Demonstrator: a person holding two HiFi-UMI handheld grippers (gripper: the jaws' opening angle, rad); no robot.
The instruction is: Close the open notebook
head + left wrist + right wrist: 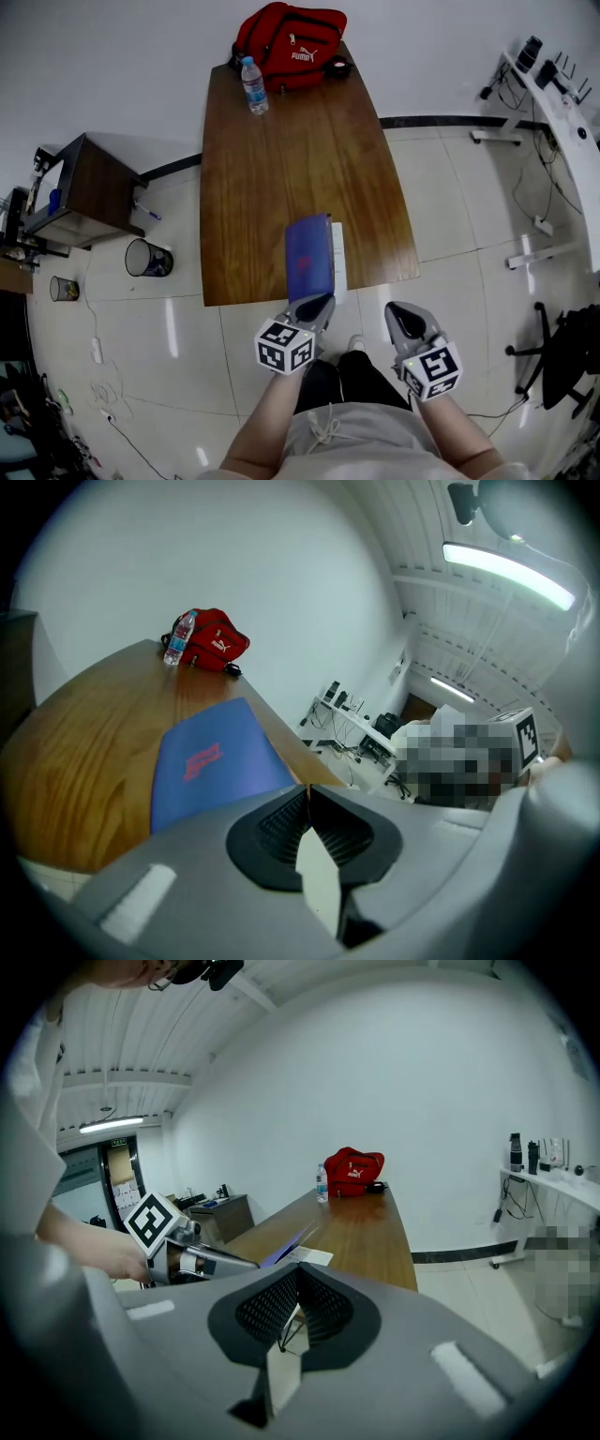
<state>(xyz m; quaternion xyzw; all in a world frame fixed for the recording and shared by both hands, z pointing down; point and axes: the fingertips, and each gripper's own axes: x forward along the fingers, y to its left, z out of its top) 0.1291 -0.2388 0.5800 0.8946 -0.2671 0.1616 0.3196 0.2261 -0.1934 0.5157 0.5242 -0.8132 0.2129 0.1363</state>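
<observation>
The notebook (308, 255) lies at the near edge of the counter (253, 187), a little right of its middle. Its blue cover is raised off a white page (338, 253) that lies flat on its right side.

The left gripper (317, 302) is at the cover's near edge, with its 2 fingers clenched on that edge. In the left gripper view the ribbed pads meet at the tip, and the blue cover, with a red mark on it, runs away just beyond them. In the right gripper view the cover is tilted, rising from the left gripper above the page.

The right gripper (401, 314) hangs off the counter over the floor, nearer than the notebook and to its right, and does not touch it. Its fingers are clenched together with nothing between them.

At the far end of the counter sits a red bag (292, 42). A bottle (253, 86) stands upright just near and left of it.

On the floor left of the counter is a black bin (147, 258). A small dark cabinet (89, 187) stands farther left.
</observation>
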